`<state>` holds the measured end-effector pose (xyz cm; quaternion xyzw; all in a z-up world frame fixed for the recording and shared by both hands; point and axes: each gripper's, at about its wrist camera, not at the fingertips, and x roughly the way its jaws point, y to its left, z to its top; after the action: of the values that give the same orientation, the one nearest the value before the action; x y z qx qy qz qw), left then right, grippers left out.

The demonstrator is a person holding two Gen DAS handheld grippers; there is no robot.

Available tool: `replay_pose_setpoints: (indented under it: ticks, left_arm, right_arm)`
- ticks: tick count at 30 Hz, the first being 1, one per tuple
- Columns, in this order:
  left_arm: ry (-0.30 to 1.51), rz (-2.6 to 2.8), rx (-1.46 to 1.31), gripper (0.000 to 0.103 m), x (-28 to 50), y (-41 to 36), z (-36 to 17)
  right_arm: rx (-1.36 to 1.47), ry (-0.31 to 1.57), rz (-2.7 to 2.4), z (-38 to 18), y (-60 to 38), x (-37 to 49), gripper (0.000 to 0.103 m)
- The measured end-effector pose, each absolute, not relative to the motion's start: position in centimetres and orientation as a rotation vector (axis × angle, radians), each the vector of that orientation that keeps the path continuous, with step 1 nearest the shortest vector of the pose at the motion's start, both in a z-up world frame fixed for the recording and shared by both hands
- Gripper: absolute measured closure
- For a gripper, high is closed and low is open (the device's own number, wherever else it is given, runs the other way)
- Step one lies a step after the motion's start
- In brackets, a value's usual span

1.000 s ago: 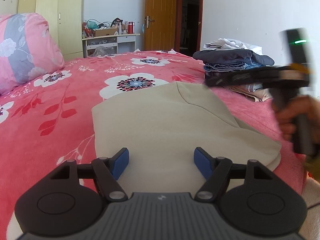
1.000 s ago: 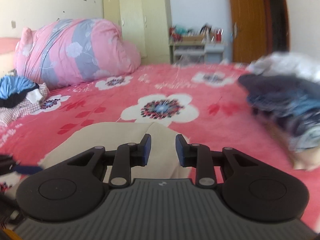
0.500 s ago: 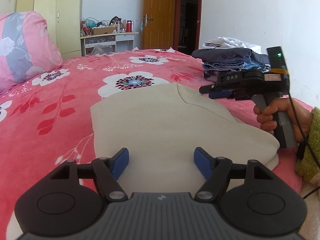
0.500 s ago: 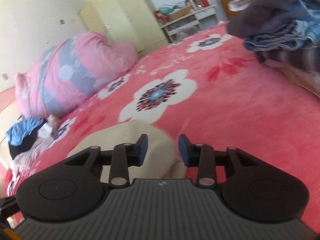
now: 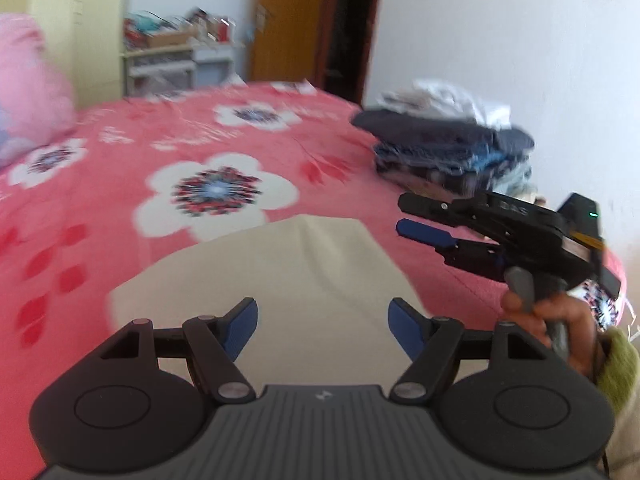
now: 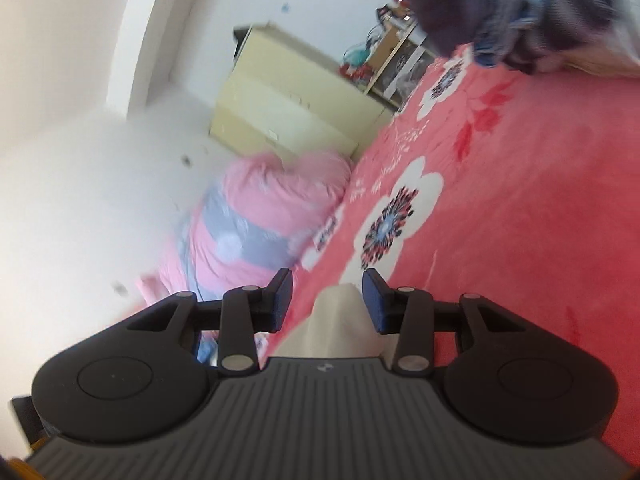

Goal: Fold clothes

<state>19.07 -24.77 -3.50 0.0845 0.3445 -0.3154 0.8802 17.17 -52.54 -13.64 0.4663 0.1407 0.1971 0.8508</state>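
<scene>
Beige folded garment (image 5: 280, 280) lies just ahead of my left gripper (image 5: 322, 322), fingers wide, grasping nothing. My right gripper (image 5: 416, 220), beside it, rolled sideways, parted, empty.

a home bedroom: floral pink bedspread (image 5: 120, 152), big pillow (image 6: 260, 216), yellow wardrobe (image 6: 288, 108), wooden door (image 5: 292, 20)
</scene>
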Motion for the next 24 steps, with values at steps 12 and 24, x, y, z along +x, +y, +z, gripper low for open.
replay_pose_setpoints:
  ticks: [12,24]
  left_arm:
    - [0.769,-0.472,0.436,0.048,21.3,-31.9,-7.2]
    - [0.673,-0.435,0.393,0.096,20.0,-31.1,-5.7]
  right_arm:
    - [0.99,0.32,0.399,-15.2,-53.3,17.4,0.064]
    - [1.012,0.271,0.454,-15.0,-53.8,16.4,0.064]
